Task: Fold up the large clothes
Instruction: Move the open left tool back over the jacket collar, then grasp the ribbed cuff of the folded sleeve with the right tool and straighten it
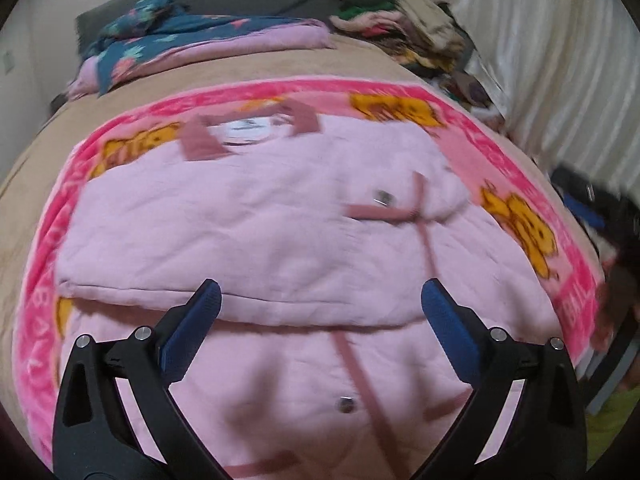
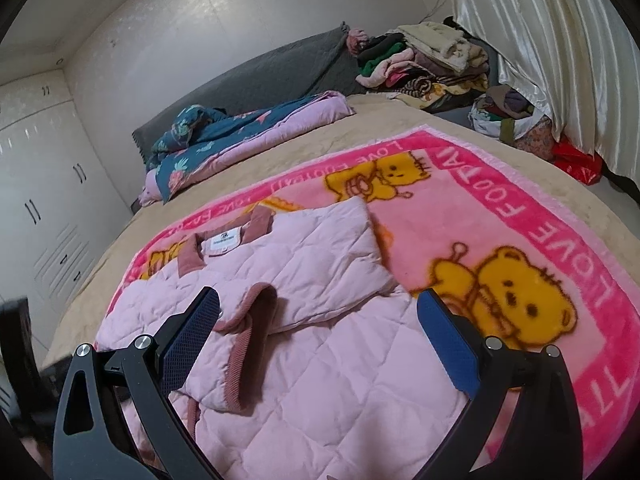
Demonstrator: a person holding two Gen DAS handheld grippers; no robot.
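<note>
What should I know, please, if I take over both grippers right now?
Left gripper: jaws open, empty, over the jacket's folded edge.
Right gripper: jaws open, empty, above the jacket by its cuff.
The pink quilted jacket lies on the pink bear blanket on the bed.
Done: both sleeves appear folded in across the body.
Left: probably fold the body over and tidy it.

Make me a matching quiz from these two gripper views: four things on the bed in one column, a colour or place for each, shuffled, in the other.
1. quilted jacket
2. bear blanket
3. clothes pile
4. curtain

A. stacked at the bed's far corner
B. hot pink border with yellow bears
C. shiny cream, hanging at right
D. pale pink with dusty-rose trim

Pairs: 1-D, 2-B, 3-A, 4-C
</note>
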